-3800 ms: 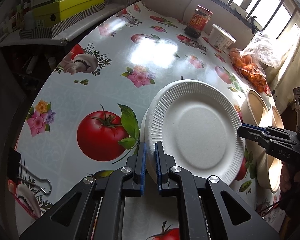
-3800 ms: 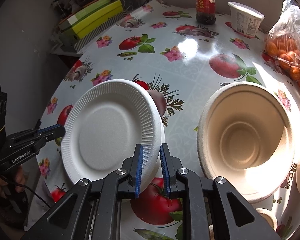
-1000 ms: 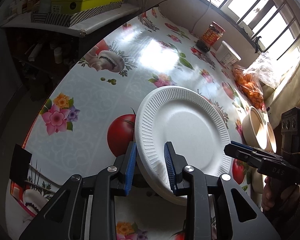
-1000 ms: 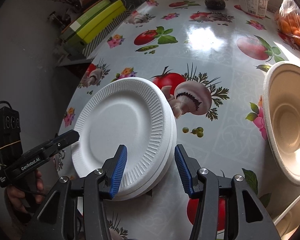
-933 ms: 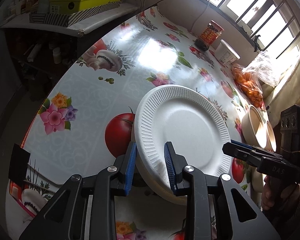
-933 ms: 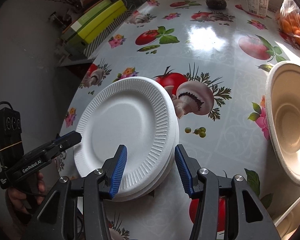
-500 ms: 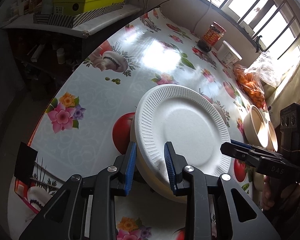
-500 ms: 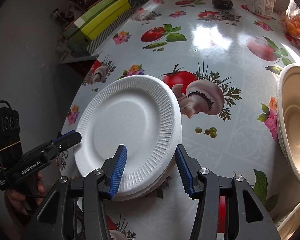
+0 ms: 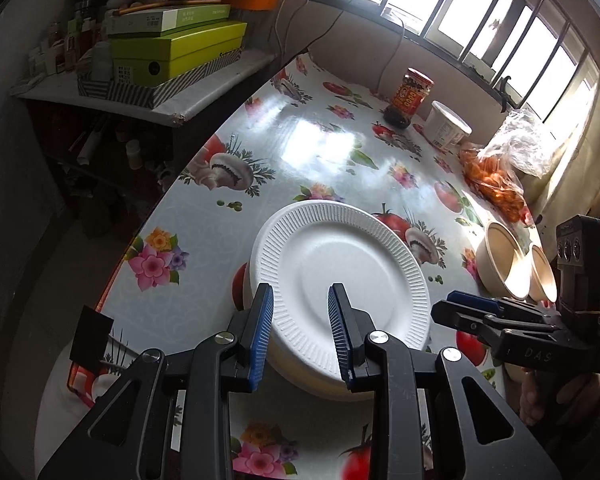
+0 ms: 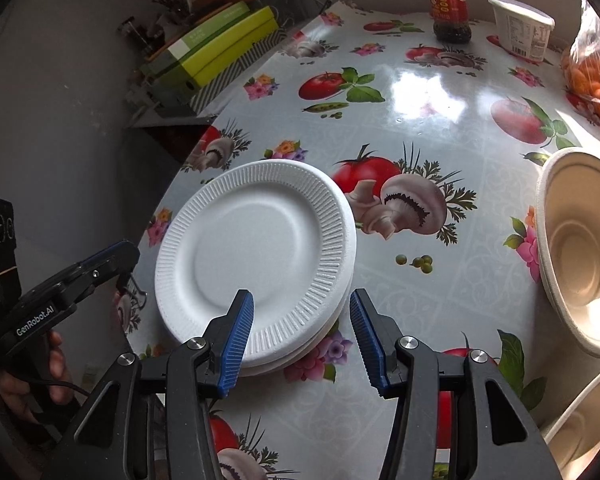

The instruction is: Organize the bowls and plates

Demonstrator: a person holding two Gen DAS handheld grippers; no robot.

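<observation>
A stack of white ribbed foam plates lies on the flowered tablecloth near the table's left edge; it also shows in the right wrist view. My left gripper is open, its fingers straddling the stack's near rim. My right gripper is open at the stack's other side, also seen in the left wrist view. Beige paper bowls sit to the right, seen too in the left wrist view.
A sauce jar, a white tub and a bag of orange fruit stand at the far side under the window. A shelf with green boxes is beyond the table's left edge. A binder clip lies near the front-left corner.
Both grippers, earlier shut on the plate rim, have opened and let the plates go. The stack now rests on the table and both grippers have drawn back a little.
</observation>
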